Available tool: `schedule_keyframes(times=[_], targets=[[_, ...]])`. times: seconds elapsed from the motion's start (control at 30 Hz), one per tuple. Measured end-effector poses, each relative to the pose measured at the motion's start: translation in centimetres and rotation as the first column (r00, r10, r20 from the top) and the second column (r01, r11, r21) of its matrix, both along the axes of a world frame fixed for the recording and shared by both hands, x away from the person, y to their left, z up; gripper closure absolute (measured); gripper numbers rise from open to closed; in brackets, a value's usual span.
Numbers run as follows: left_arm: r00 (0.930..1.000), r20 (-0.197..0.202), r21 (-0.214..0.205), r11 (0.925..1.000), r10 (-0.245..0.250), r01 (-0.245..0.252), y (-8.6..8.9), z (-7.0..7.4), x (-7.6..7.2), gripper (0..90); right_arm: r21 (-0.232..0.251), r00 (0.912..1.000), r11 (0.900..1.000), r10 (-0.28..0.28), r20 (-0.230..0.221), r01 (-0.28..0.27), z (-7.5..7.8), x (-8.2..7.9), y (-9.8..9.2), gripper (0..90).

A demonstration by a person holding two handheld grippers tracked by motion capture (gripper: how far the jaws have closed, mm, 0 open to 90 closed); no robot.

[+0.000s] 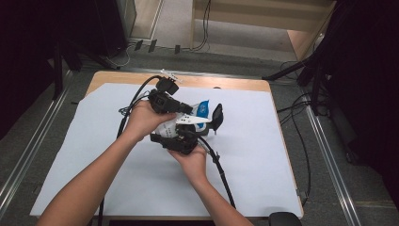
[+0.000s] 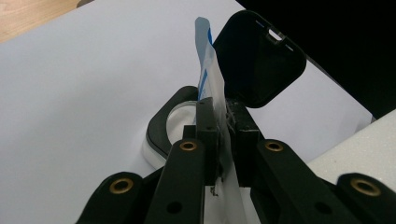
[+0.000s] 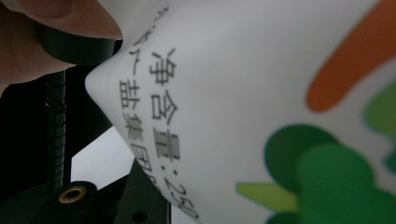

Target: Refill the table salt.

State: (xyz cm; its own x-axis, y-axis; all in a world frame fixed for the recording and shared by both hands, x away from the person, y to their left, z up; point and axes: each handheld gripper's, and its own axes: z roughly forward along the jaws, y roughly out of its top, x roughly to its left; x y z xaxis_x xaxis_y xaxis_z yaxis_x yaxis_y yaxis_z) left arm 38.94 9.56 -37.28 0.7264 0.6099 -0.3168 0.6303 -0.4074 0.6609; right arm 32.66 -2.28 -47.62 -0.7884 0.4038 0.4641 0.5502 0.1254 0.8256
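Two hand-held grippers, left (image 1: 188, 109) and right (image 1: 190, 136): black bodies, black jaws with brass-ringed screw holes, black trailing cables. Forearms were bare, without sleeves; no gloves worn.

Even overhead light is falling on the bench (image 1: 141, 188) in the high view, with the white sheet (image 1: 254, 155) glowing brightest and the room's edges at nine and three o'clock sinking into black. Shadows are staying soft and short. In the right claw view the printed bag (image 3: 243, 84) is sitting too close, blurring towards four o'clock.
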Motion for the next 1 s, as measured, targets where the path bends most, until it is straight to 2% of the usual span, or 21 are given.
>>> schedule_keyframes(times=[0.23,0.67,1.0], targets=[[1.0000,0.001,0.001,1.0000,0.001,-0.001,-0.02,-0.02,-0.01,86.2,-0.004,1.0000,1.0000,0.002,0.004,-0.002,0.01,0.02,-0.02,66.9],[1.0000,0.001,0.002,1.0000,0.005,-0.005,-0.09,-0.11,0.04,86.4,-0.066,0.9989,0.9978,0.007,0.047,-0.004,-0.11,-0.07,0.11,62.6],[1.0000,0.002,-0.004,1.0000,0.001,-0.001,-0.05,-0.03,0.00,86.2,-0.034,0.9997,0.9994,0.006,0.026,-0.005,0.02,0.00,-0.11,67.4]])
